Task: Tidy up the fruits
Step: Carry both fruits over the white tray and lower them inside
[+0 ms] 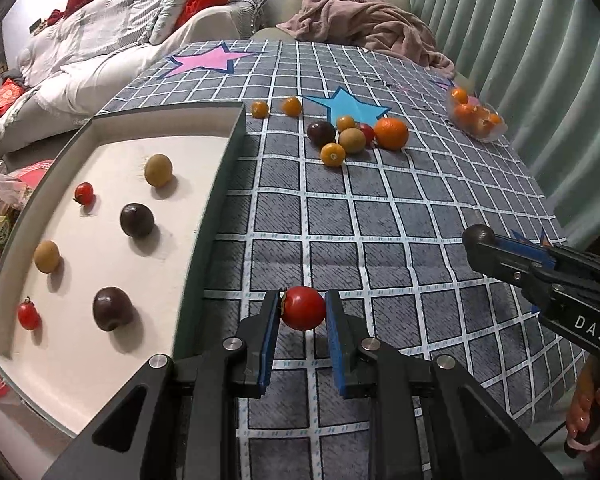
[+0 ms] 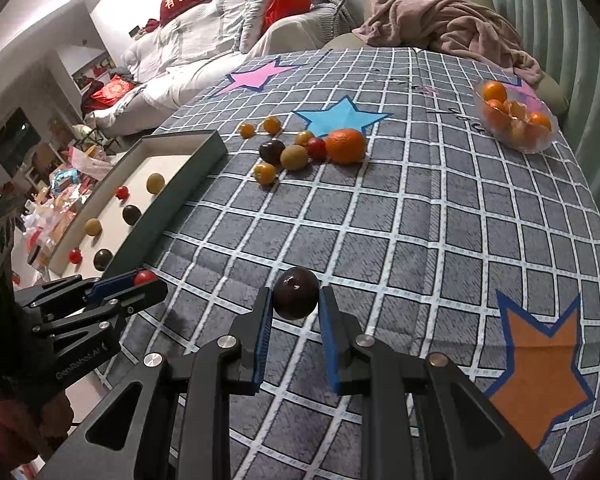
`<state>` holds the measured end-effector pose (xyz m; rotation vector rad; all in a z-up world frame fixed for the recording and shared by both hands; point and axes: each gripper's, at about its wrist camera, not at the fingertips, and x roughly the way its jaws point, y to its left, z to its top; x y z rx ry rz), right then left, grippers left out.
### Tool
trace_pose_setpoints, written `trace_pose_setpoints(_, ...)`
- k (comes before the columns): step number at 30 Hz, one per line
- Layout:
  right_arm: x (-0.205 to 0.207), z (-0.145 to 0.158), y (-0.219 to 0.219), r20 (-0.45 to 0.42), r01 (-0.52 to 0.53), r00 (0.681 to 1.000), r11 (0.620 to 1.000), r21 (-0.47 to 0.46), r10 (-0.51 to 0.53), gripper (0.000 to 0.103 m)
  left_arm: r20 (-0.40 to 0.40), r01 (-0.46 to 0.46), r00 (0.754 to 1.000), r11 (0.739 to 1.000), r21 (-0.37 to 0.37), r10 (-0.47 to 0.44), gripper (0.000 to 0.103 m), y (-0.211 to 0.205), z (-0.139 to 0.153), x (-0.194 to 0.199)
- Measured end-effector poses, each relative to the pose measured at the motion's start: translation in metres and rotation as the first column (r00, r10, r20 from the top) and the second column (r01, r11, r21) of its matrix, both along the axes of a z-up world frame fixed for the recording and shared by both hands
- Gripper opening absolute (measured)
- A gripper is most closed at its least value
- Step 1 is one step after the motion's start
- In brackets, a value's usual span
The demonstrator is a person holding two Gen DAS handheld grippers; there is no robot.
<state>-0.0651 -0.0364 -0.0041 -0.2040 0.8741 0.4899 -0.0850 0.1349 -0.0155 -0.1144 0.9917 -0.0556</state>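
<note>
left gripper (image 1: 303, 307) pinches tomato (image 1: 302, 308), long axis across pads, stem leftward | right gripper (image 2: 295, 294) pinches plum (image 2: 295, 293), stem dimple up | both above cloth (image 1: 380, 216) | tray (image 1: 228, 168) left | fruit pile (image 1: 350, 136) beyond

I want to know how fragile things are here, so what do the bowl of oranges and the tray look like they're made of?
Bowl of oranges: clear and glossy, thin plastic or glass; the fruit shows through its wall, and I can't tell which.
Tray: dark rigid walls with a matte off-white floor, probably coated board or plastic; its straight edges and flat, dull surface suggest that.
</note>
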Motion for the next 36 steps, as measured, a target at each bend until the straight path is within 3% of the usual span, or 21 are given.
trace_pose_setpoints(11, 0.001, 0.022, 0.044, 0.001, -0.063, 0.998, 0.998, 0.017, 0.063, 0.025, 0.031, -0.023, 0.999, 1.0, 0.001, 0.023, 0.024, 0.035, 0.025, -0.006)
trace_pose_setpoints(25, 0.029, 0.036, 0.147, -0.009, -0.211, 0.978, 0.977, -0.012, 0.211, 0.025, 0.103, -0.162, 0.982, 0.985, 0.052, 0.156, 0.024, 0.135, 0.069, 0.022)
trace_pose_setpoints(30, 0.053, 0.025, 0.182, -0.053, -0.238, 0.97, 0.971, -0.01, 0.237, 0.025, 0.096, -0.199, 0.977, 0.977, 0.073, 0.191, 0.024, 0.156, 0.064, 0.052)
trace_pose_setpoints(36, 0.085, 0.005, 0.214, -0.09, -0.235, 0.969, 0.971, -0.041, 0.231, 0.025, 0.018, -0.212, 0.977, 0.971, 0.107, 0.212, 0.024, 0.163, 0.027, 0.102)
